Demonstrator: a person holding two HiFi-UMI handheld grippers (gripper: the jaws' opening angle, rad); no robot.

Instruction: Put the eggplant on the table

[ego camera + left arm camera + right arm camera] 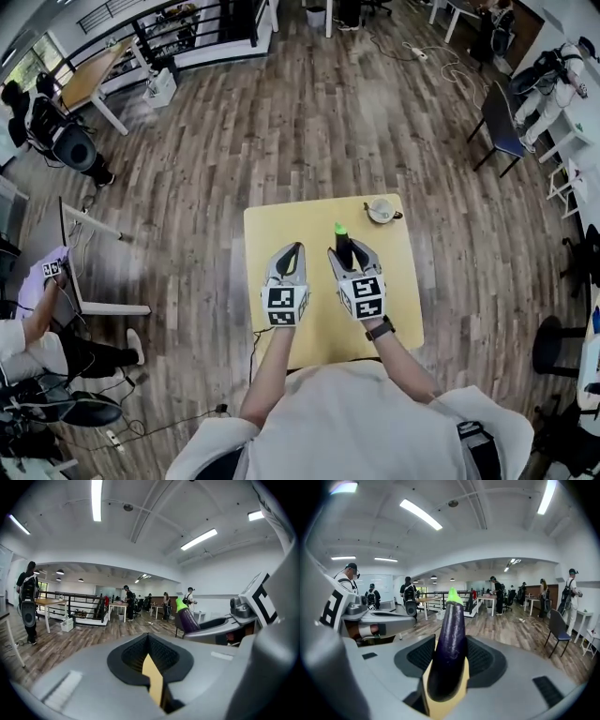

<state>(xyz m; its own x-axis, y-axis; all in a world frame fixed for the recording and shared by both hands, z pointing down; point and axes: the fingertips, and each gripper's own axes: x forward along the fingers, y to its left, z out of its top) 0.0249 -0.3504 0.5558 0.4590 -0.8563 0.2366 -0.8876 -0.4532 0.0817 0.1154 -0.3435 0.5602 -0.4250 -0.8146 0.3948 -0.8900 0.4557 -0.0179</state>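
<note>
A dark purple eggplant (344, 249) with a bright green stem end stands nearly upright between the jaws of my right gripper (349, 253), which is shut on it over the middle of the yellow table (272, 225). In the right gripper view the eggplant (450, 644) fills the gap between the black pads, stem end pointing away. My left gripper (294, 251) hovers just to its left over the table, jaws shut with nothing between them. From the left gripper view the eggplant (187, 619) shows at the right in the other gripper.
A white cup on a saucer (382, 210) sits at the table's far right corner. Wooden floor surrounds the table. A dark chair (499, 122) stands at the far right, a desk (89, 80) at the far left, and a seated person (37, 347) at the lower left.
</note>
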